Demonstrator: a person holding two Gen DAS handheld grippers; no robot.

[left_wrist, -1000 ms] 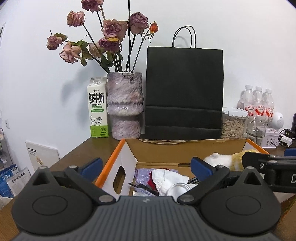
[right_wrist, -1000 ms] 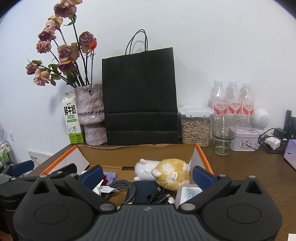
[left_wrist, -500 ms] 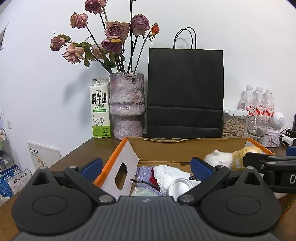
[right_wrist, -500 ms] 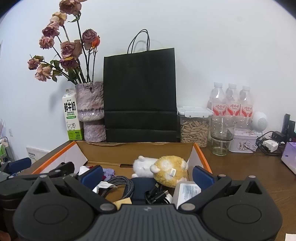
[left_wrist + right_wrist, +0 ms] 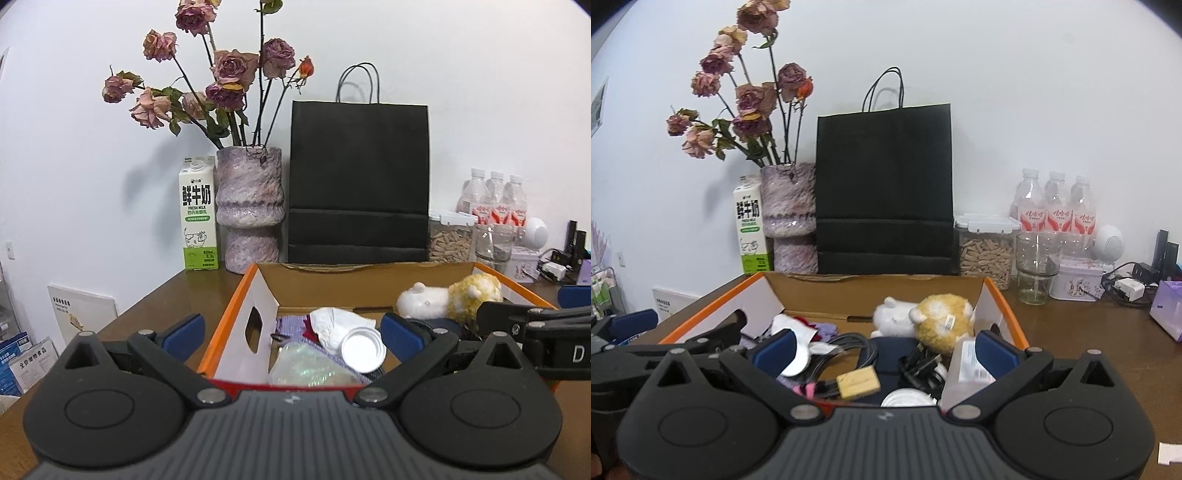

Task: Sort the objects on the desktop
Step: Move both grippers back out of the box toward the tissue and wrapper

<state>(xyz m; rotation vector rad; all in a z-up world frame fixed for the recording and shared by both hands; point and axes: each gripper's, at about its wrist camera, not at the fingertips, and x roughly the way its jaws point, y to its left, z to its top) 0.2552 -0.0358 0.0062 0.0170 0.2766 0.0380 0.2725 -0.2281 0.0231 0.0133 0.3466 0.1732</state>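
Both jaws stand wide apart and hold nothing. From your left wrist, the left gripper (image 5: 291, 330) hovers over the near edge of the cardboard box (image 5: 242, 295), where a crumpled tissue (image 5: 332, 325), a round metal lid (image 5: 364, 349) and a plush toy (image 5: 448, 301) lie. From your right wrist, the right gripper (image 5: 884, 350) hangs above the same box, over a braided cable (image 5: 849, 343) and a wooden block (image 5: 858, 384); a black paper bag (image 5: 884, 184) stands behind.
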